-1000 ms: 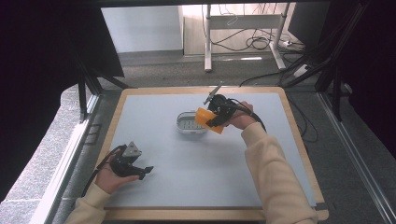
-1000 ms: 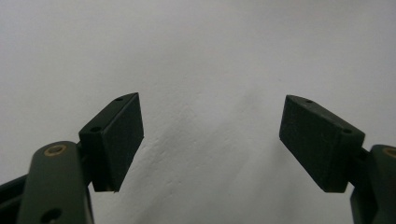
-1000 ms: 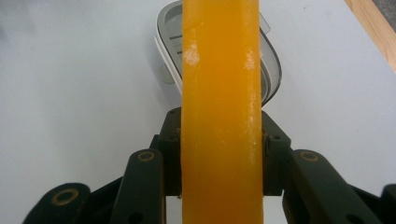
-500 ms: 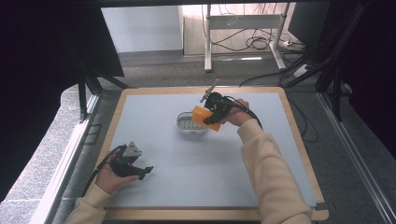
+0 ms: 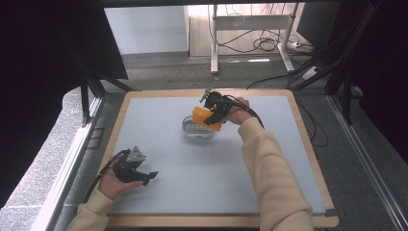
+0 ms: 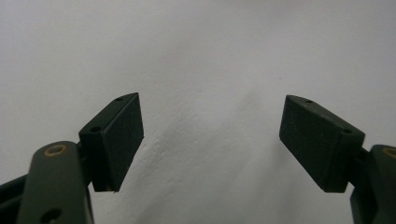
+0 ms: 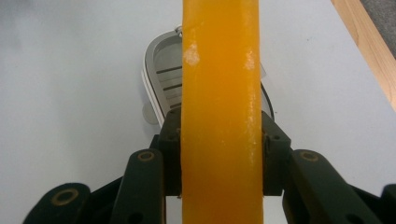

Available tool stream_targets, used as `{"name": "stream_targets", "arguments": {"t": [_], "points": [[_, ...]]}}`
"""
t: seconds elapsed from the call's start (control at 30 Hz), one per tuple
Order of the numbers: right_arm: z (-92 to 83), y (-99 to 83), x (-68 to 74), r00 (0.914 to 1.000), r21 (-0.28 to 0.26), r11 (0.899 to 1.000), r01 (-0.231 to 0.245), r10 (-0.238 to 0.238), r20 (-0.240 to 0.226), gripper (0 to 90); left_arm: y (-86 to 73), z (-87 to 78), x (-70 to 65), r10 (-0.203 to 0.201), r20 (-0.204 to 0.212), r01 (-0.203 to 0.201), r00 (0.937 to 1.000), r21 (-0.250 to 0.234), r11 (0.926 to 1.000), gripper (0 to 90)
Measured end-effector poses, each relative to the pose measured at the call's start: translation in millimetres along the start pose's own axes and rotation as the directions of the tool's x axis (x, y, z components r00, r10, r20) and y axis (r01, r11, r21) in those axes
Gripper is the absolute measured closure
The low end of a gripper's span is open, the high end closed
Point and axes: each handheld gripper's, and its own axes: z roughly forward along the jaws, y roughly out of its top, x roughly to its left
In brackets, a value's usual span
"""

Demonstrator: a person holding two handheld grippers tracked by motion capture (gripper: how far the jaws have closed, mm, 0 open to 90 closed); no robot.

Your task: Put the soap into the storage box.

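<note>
Looking down from the high view, we see the bench [image 5: 159,134], a pale grey-blue top with a wooden rim, carrying everything of interest. A small metal dish [image 5: 194,129] with a ribbed floor sits on it a little toward the far edge from the middle, roughly midway between the left and right edges; in the right gripper view the same dish [image 7: 161,70] lies beyond and below the jaws. Over the dish's right side we note the orange block [image 5: 206,118], tilted, clear of the bench; whether it touches the dish rim we cannot tell. The right gripper [image 5: 215,111] has its jaws closed on the flat faces of this block. In the right gripper view the orange block [image 7: 220,93] stands as a broad vertical band, pinched on both sides by the right gripper [image 7: 220,156].

Near the bench's near-left corner, well apart from the dish, the left gripper [image 5: 144,176] rests low over the surface. In the left gripper view the left gripper [image 6: 210,135] has its jaws spread wide, holding nothing, with bare bench between them.
</note>
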Motion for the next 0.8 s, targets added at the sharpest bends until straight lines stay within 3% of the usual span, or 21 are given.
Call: {"name": "stream_targets", "arguments": {"t": [0.4, 0.8], "points": [[14.0, 18.4, -8.3, 0.9983, 0.007, 0.999, 0.052, -0.052, -0.025, 61.6, -0.1, 0.1, 0.3, -0.004, 0.001, 0.004, 1.0000, 0.001, 1.0000, 21.8], [25.0, 21.9, -13.2, 0.9951, 0.018, 0.996, 0.084, -0.083, -0.054, 61.6, -0.4, 1.2, -0.2, -0.004, 0.005, 0.004, 1.0000, 0.004, 1.0000, 21.7]]}}
